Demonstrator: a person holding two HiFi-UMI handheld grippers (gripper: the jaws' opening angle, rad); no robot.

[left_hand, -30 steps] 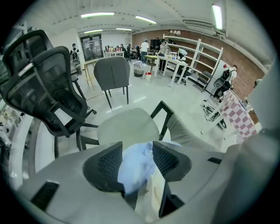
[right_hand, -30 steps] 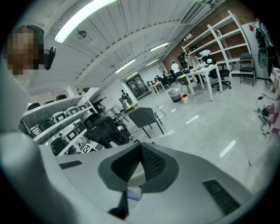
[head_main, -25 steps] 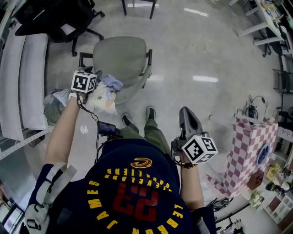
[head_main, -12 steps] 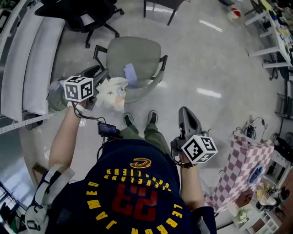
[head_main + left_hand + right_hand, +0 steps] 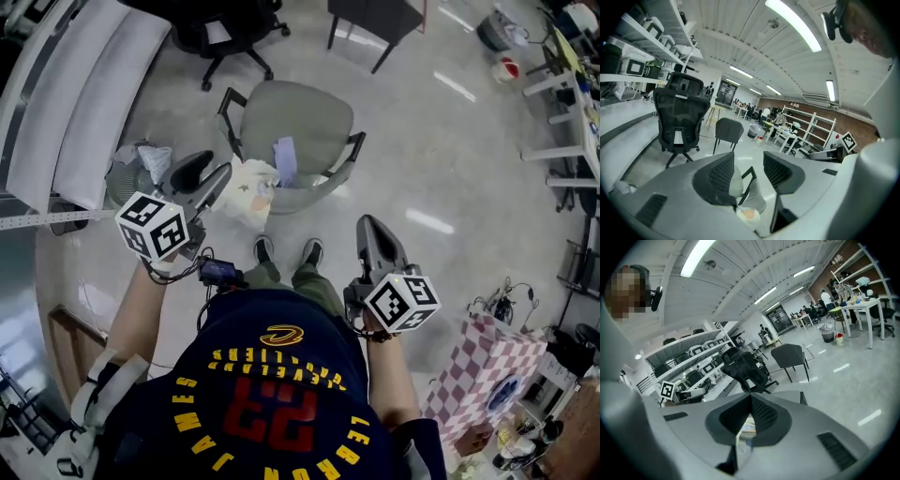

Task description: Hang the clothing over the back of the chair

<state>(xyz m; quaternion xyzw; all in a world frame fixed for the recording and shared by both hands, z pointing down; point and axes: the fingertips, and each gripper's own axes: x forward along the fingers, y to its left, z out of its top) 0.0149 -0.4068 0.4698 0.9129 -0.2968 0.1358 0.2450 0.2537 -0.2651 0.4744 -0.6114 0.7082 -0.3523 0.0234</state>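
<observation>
A grey-green swivel chair [image 5: 302,127] stands in front of my feet. A white patterned garment [image 5: 249,190] hangs over the left end of its near rim, and a lilac piece [image 5: 285,161] lies on the seat beside it. My left gripper [image 5: 204,176] is just left of the garment, open and holding nothing. Between its jaws the left gripper view shows the chair [image 5: 758,198] and a bit of pale cloth [image 5: 747,214]. My right gripper [image 5: 376,242] is held low at the right, away from the chair, shut with nothing in it; its fingertips [image 5: 755,402] meet.
A black office chair [image 5: 221,26] and a dark chair [image 5: 377,19] stand behind the grey one. A long white bench [image 5: 86,98] runs along the left, with a bin [image 5: 142,169] beside it. A pink checked box [image 5: 487,375] sits at the right.
The left gripper held the garment by the chair a second ago. It has let go, opened and drawn back to the left. The garment now hangs on the chair.
</observation>
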